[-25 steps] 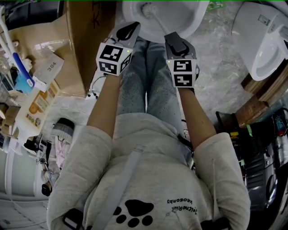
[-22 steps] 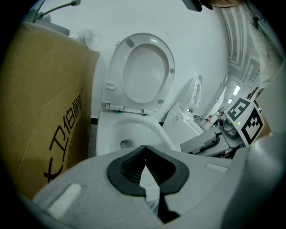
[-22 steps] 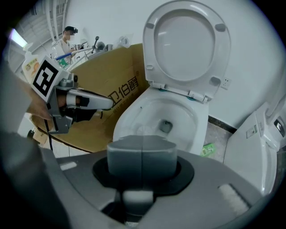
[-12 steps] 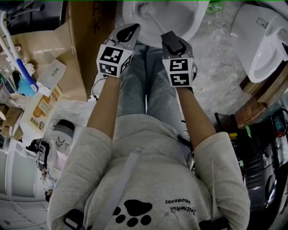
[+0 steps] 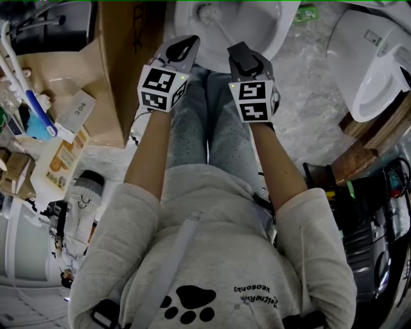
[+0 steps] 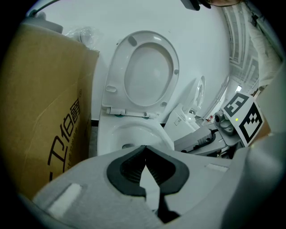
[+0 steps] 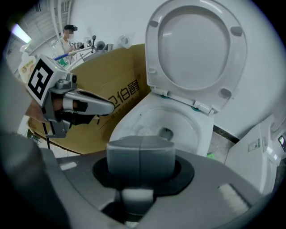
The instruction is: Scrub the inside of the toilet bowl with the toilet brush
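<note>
Right claw (image 5: pixel 237 51) has edged left; toilet brush (image 5: pixel 207 11) inside toilet bowl (image 5: pixel 273 27).

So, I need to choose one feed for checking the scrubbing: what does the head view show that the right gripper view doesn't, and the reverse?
Head view only: the toilet brush handle slanting from the right gripper into the toilet bowl, and the person's paw-print sweatshirt. Right gripper view only: the raised seat and the drain opening. Both: the toilet bowl, the cardboard box and the left gripper.
</note>
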